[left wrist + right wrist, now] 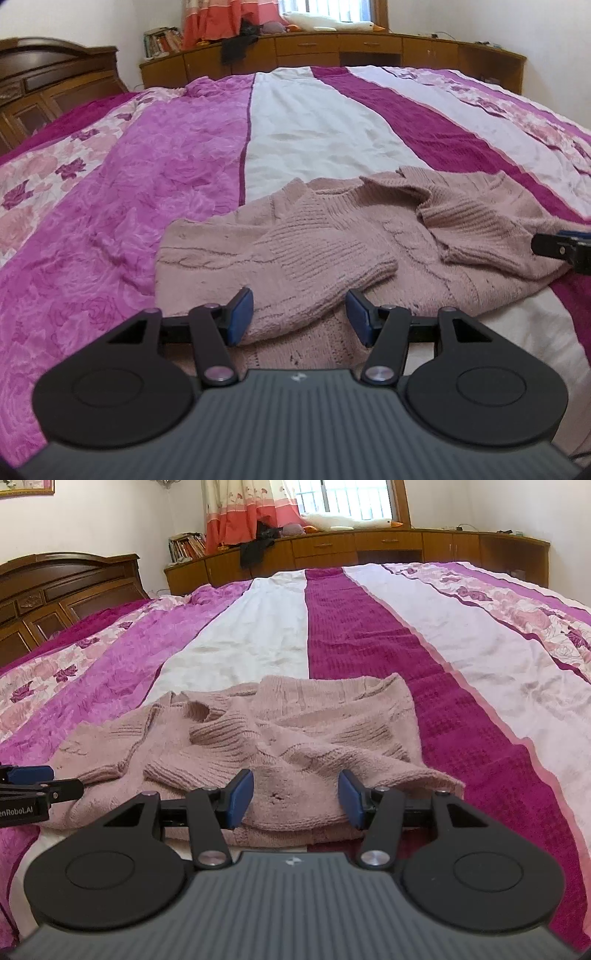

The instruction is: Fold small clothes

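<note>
My left gripper [300, 318] stands half open, its blue pads either side of the near hem of the pink knit sweater [332, 236] without pinching it. My right gripper [295, 797] matches. At twelve o'clock the sweater lies rumpled on the striped bedspread [362, 627]; beyond, wooden cabinets [388, 542].

Left tongs [300, 316] stand apart over the pink sweater's [332, 236] near hem.
</note>
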`<action>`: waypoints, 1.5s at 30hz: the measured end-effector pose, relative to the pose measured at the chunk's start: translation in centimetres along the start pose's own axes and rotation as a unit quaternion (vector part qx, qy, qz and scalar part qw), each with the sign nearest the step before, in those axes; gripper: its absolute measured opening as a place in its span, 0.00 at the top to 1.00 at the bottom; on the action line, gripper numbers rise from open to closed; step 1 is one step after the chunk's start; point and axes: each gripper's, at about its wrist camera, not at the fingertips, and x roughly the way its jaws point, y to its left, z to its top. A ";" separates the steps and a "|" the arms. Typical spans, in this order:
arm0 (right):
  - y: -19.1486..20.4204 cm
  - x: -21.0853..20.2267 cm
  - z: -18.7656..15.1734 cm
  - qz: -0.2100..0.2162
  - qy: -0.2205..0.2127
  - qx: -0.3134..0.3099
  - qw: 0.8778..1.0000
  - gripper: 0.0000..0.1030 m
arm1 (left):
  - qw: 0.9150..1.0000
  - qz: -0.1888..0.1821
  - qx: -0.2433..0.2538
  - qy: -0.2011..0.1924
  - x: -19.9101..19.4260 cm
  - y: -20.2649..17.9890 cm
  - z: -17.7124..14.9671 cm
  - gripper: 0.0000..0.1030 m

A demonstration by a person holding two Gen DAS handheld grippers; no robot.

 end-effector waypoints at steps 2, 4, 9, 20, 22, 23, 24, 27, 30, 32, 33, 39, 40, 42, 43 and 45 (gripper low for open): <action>0.1 0.0 -0.1 0.000 0.001 -0.001 1.000 0.43 | 1.000 -0.001 0.013 -0.002 0.1 -0.3 -0.1 0.44; 0.3 0.0 0.0 0.001 0.001 -0.005 1.000 0.43 | 0.999 -0.002 0.033 -0.004 0.3 -0.8 -0.3 0.44; 1.6 -0.3 0.0 0.012 -0.005 -0.047 0.999 0.43 | 0.995 -0.003 0.094 -0.013 1.2 -2.2 -0.5 0.44; 4.5 -0.4 -0.3 0.064 -0.009 -0.147 0.987 0.43 | 0.992 -0.009 0.123 -0.024 2.6 -2.3 0.0 0.80; 5.3 -0.5 -0.2 0.075 -0.013 -0.178 0.981 0.43 | 0.992 -0.011 0.124 -0.027 2.6 -2.3 0.1 0.89; 5.7 -0.4 -0.2 0.081 -0.014 -0.192 0.978 0.43 | 0.992 -0.009 0.124 -0.028 2.5 -2.2 0.2 0.89; 6.0 -0.2 -0.2 0.084 -0.014 -0.201 0.976 0.43 | 0.992 -0.009 0.121 -0.028 2.5 -2.2 0.3 0.89; 6.7 1.0 -0.2 0.087 0.001 -0.221 0.971 0.45 | 0.994 -0.004 0.106 -0.026 2.6 -1.8 0.4 0.89; 7.1 2.4 -0.4 0.073 0.012 -0.233 0.970 0.67 | 0.996 -0.002 0.092 -0.018 3.1 -1.4 0.5 0.89; 7.0 2.9 -0.3 0.068 0.014 -0.233 0.970 0.84 | 0.996 -0.001 0.091 -0.015 3.4 -1.3 0.6 0.87; 6.9 2.9 0.0 0.064 0.012 -0.236 0.970 0.90 | 0.996 0.000 0.092 -0.015 3.5 -1.3 0.6 0.87; 4.9 2.5 3.6 0.035 -0.030 -0.239 0.970 0.92 | 0.995 0.033 0.080 -0.046 2.8 0.3 2.0 0.91; 4.3 2.5 4.4 0.028 -0.035 -0.235 0.971 0.92 | 0.995 0.040 0.076 -0.048 2.8 1.0 2.6 0.91; 3.1 2.8 6.0 0.009 -0.047 -0.228 0.972 0.92 | 0.995 0.056 0.067 -0.052 3.1 2.4 3.7 0.91; 2.6 3.1 6.9 0.000 -0.053 -0.225 0.973 0.92 | 0.994 0.066 0.063 -0.055 3.2 3.1 4.3 0.91; 1.3 3.8 8.4 -0.022 -0.066 -0.223 0.972 0.92 | 0.992 0.091 0.057 -0.066 3.5 4.5 5.3 0.91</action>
